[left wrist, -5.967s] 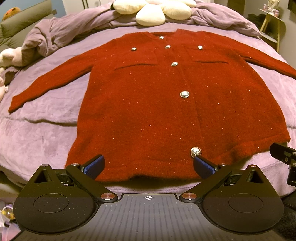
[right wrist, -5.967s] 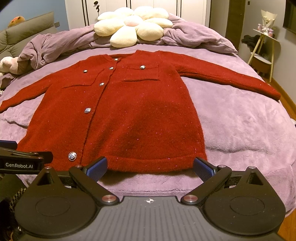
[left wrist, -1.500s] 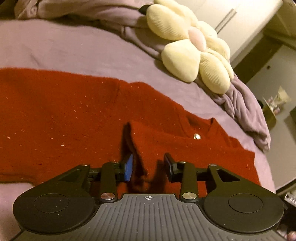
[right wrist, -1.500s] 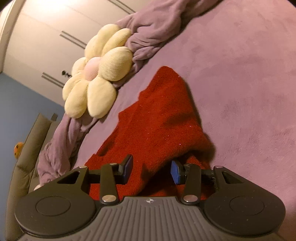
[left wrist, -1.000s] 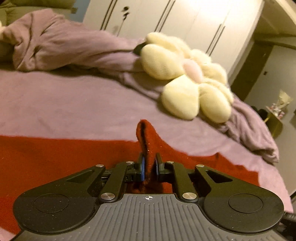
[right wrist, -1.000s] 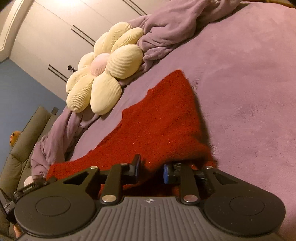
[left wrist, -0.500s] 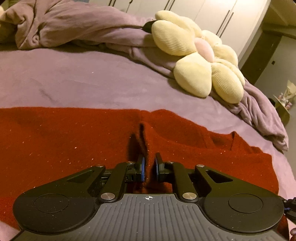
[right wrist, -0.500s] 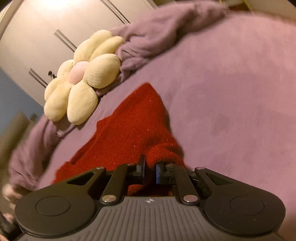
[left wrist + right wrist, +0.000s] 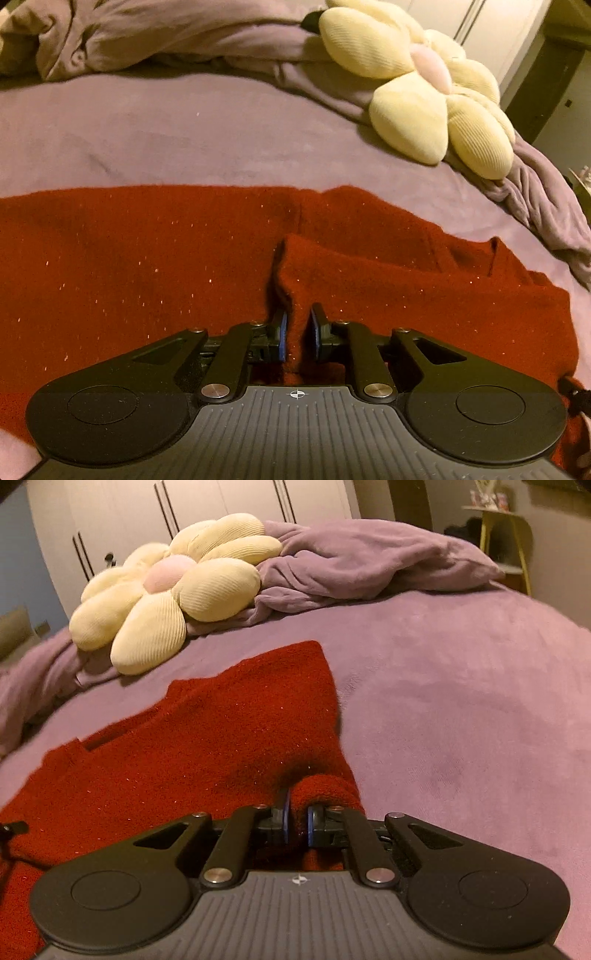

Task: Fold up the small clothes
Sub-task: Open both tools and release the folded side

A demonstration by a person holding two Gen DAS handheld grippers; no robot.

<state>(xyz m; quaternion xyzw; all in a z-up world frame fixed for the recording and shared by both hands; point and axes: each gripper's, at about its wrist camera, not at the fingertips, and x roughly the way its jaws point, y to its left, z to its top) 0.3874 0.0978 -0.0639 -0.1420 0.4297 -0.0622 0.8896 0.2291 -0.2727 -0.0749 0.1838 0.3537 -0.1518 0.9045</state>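
A red knitted cardigan (image 9: 147,258) lies on the purple bed cover, its back side up, with no buttons showing. My left gripper (image 9: 297,334) is low over it, its blue pads a little apart with a raised ridge of the red fabric (image 9: 295,291) between them. In the right wrist view the cardigan (image 9: 207,738) spreads to the left, and my right gripper (image 9: 297,821) is shut on a rolled edge of the red fabric (image 9: 325,786) at the garment's right side.
A cream flower-shaped cushion (image 9: 424,85) lies at the head of the bed; it also shows in the right wrist view (image 9: 170,590). A bunched purple blanket (image 9: 369,565) lies behind it. A small side table (image 9: 502,535) stands at the far right. Bare purple bed cover (image 9: 480,720) lies right of the cardigan.
Both grippers closed on cardigan fabric about a second ago. Since then both have come down toward the bed with it, and the left pads have opened slightly.
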